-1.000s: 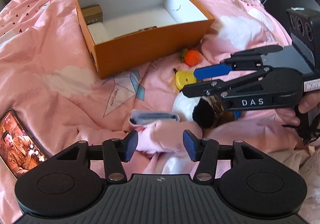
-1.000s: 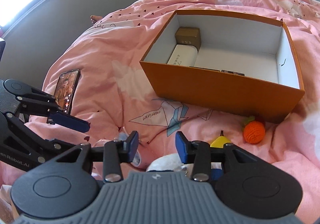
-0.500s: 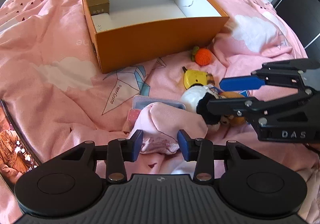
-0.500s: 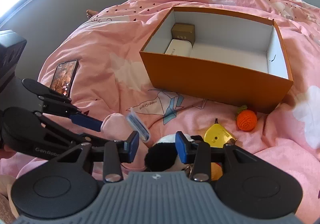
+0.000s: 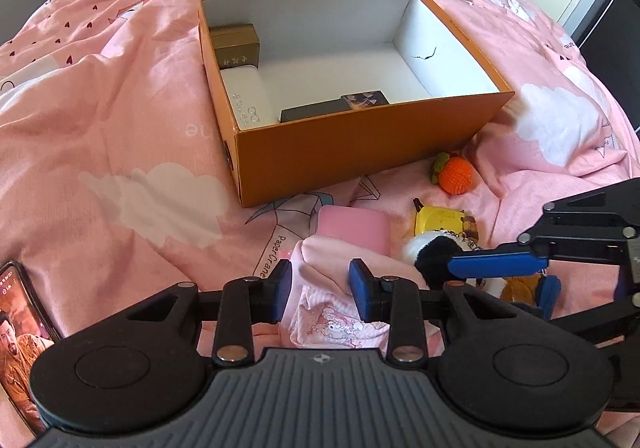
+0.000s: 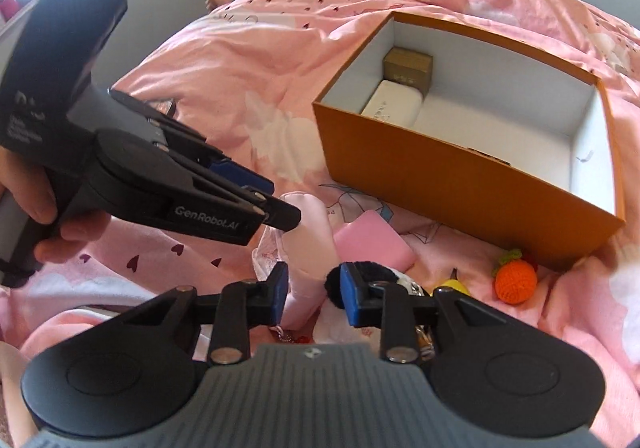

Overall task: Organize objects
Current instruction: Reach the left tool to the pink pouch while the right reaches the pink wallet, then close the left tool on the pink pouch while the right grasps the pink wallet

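**Closing both sets of fingers on a pink pouch and a plush keychain**

Pinching a soft pink cloth pouch (image 5: 320, 268), the left gripper (image 5: 318, 290) has just been narrowing its fingers, whose blue pads now press the fabric on either side. The right gripper (image 6: 314, 294) has likewise been closing; a fold of the same pink cloth and the black-and-white plush keychain (image 6: 360, 280) sit between its fingers, but whether the pads actually squeeze them cannot be told. In the left wrist view that gripper comes in from the right, one blue finger lying across the plush.

Just beyond the pouch lies a flat pink case (image 5: 354, 226), with a yellow tape measure (image 5: 438, 220) beside it and a crocheted orange (image 5: 456, 176) a little farther off, near the front wall of the orange box (image 5: 360, 152). Inside the box are a brown carton (image 5: 236, 46), a white case (image 5: 248, 96) and a dark flat packet (image 5: 316, 114). Everything rests on a pink bedspread (image 5: 120, 108); a phone (image 5: 20, 336) lies at the left edge.
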### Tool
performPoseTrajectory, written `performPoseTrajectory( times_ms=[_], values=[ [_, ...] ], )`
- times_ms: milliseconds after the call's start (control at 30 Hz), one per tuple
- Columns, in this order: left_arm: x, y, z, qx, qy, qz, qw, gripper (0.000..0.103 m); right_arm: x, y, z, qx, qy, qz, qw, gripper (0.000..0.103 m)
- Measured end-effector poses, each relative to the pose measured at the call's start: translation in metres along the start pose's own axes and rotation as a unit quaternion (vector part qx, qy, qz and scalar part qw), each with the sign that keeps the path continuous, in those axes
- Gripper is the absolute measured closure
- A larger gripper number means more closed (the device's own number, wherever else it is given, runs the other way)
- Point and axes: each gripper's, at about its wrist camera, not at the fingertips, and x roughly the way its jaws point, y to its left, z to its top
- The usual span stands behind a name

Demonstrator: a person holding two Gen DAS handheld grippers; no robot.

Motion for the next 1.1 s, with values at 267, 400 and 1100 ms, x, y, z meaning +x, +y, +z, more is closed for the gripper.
performPoseTrajectory(
  times_ms=[267, 400, 1100],
  values=[
    [0.005, 0.015, -0.009, 0.010, 0.024, -0.019, 0.9995, 0.048, 0.035, -0.007, 0.016, -0.032, 0.021, -0.019, 0.999, 0.083],
    [0.022, 0.021, -0.007, 0.005, 0.032, -0.007, 0.9995, 0.039, 0.052, -0.014, 0.023, -0.032, 0.036, -0.032, 0.998, 0.085],
    [0.070, 0.047, -0.004, -0.107, 0.071, -0.024, 0.9914, 0.083, 0.063, -0.084, 0.039, 0.133, 0.051, 0.008, 0.990, 0.065]
  ],
)
